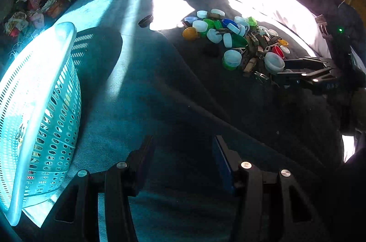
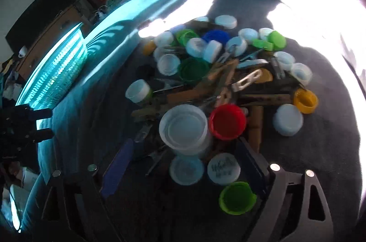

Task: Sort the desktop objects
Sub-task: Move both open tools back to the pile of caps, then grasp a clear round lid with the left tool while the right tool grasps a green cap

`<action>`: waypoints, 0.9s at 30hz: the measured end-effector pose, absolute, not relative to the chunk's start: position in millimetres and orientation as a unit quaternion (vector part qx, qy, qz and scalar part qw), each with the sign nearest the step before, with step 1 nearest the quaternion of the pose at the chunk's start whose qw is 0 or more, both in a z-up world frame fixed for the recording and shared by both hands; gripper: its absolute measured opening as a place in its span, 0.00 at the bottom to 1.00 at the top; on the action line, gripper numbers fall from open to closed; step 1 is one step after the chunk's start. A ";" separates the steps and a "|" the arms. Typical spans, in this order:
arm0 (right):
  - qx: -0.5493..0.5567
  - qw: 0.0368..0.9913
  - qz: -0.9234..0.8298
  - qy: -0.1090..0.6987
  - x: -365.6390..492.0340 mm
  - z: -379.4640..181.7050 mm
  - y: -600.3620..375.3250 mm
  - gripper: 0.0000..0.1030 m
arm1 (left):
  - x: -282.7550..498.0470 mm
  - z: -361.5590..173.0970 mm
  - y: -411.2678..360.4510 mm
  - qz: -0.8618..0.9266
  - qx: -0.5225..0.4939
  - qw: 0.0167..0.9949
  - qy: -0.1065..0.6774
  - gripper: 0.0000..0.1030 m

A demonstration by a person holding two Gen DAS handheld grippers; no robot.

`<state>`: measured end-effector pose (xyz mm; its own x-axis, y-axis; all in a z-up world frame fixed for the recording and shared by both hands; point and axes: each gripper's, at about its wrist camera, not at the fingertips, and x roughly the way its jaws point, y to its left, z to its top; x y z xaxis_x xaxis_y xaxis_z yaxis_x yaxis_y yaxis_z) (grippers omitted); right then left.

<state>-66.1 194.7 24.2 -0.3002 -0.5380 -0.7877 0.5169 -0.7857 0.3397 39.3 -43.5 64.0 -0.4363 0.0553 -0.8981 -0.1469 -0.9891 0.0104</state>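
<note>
Your right gripper is spread wide, holding nothing, at the near edge of the pile of caps and clothespins, its 2 fingers flanking a large white lid. Your left gripper is also spread and holding nothing over bare blue bedcover, with the turquoise basket just to its left.

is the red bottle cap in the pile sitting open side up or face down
Open side up. In the right wrist view the red cap shows its hollow inside and raised rim, beside the large white lid.
</note>
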 end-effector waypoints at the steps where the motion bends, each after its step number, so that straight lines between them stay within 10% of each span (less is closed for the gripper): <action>1: 0.490 0.358 -0.794 0.006 -58.0 26.2 180.8 0.84 | 39.7 60.6 -43.9 0.845 -0.530 0.059 0.039 0.52; 12: 0.421 0.394 -0.812 -0.092 -21.7 54.7 223.1 0.76 | 44.3 38.7 -43.5 0.839 -0.540 0.054 0.040 0.52; 27: 0.449 0.479 -0.754 -0.021 -31.1 42.8 170.9 0.74 | 56.5 38.2 -46.3 0.840 -0.541 0.045 0.022 0.52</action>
